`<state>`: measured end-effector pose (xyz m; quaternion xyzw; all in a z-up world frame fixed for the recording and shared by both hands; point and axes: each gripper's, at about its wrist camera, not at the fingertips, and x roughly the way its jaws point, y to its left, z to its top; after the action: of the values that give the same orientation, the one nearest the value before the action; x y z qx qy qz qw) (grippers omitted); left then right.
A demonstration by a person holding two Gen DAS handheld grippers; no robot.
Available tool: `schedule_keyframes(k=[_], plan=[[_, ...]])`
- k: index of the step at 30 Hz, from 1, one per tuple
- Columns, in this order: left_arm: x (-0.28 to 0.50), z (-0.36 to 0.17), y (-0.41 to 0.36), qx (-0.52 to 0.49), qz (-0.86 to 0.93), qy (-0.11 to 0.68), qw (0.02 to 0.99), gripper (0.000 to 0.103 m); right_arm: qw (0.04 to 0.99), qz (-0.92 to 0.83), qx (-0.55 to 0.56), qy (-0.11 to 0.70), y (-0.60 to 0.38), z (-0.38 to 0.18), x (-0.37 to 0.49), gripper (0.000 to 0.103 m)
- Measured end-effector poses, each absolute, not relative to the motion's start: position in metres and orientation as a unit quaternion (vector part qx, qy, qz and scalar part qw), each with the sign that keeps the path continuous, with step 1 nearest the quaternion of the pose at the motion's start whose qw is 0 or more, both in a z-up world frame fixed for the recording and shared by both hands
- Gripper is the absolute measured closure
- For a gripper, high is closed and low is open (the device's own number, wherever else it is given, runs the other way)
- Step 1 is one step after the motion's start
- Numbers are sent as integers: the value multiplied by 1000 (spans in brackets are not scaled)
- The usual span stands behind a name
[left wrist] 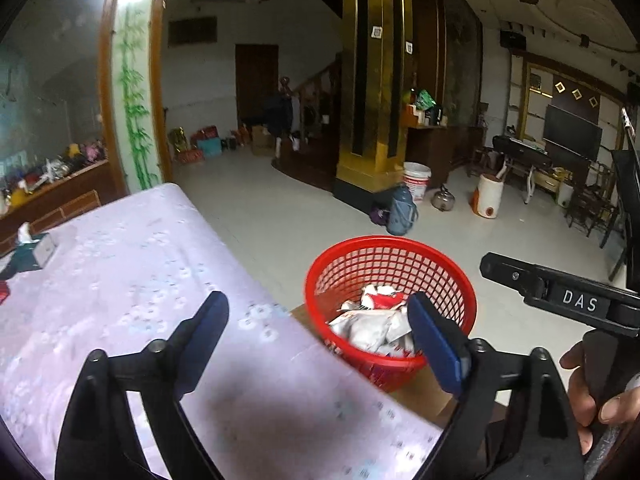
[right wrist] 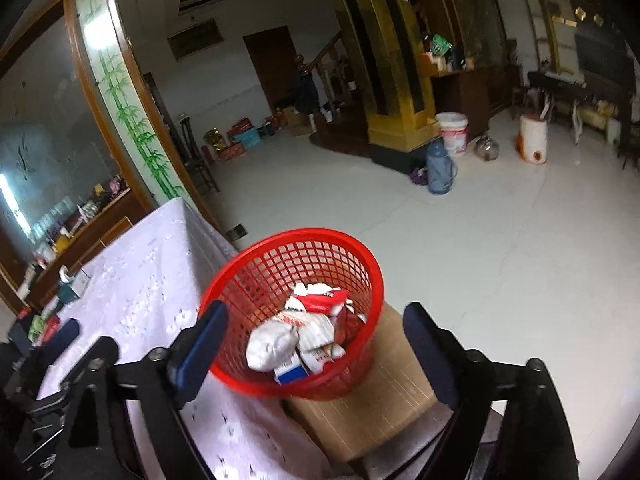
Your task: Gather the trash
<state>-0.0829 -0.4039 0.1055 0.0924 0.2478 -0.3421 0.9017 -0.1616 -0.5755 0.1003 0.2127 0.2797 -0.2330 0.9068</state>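
My left gripper (left wrist: 318, 332) hangs over table (left wrist: 132, 280) edge, jaws spread wide, nothing between pads. My right gripper (right wrist: 316, 340) likewise wide apart, empty, aimed at red basket (right wrist: 256, 268). Basket sits on cardboard box (right wrist: 384, 396) just beside table, tilted in my right view. Trash (right wrist: 304, 332) lies inside basket: crumpled white and red wrappers, small blue-white carton. Tissue box (left wrist: 32, 250) on far left of table. Hand (left wrist: 588, 392) grips right tool's handle.

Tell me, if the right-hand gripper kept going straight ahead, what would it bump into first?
Probably the red plastic mesh basket holding crumpled wrappers; it sits between the open right gripper fingers, though depth is unclear.
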Motion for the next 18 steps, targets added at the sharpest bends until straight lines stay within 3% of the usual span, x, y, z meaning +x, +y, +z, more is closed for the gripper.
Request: schedule_keyframes(k=[9, 18], plan=[[-122, 93, -341, 140, -282, 232, 920, 4, 899, -302, 137, 285, -508, 90, -197, 1], [-151, 64, -267, 148, -186, 238, 942, 2, 908, -286, 105, 287, -468, 84, -196, 1]])
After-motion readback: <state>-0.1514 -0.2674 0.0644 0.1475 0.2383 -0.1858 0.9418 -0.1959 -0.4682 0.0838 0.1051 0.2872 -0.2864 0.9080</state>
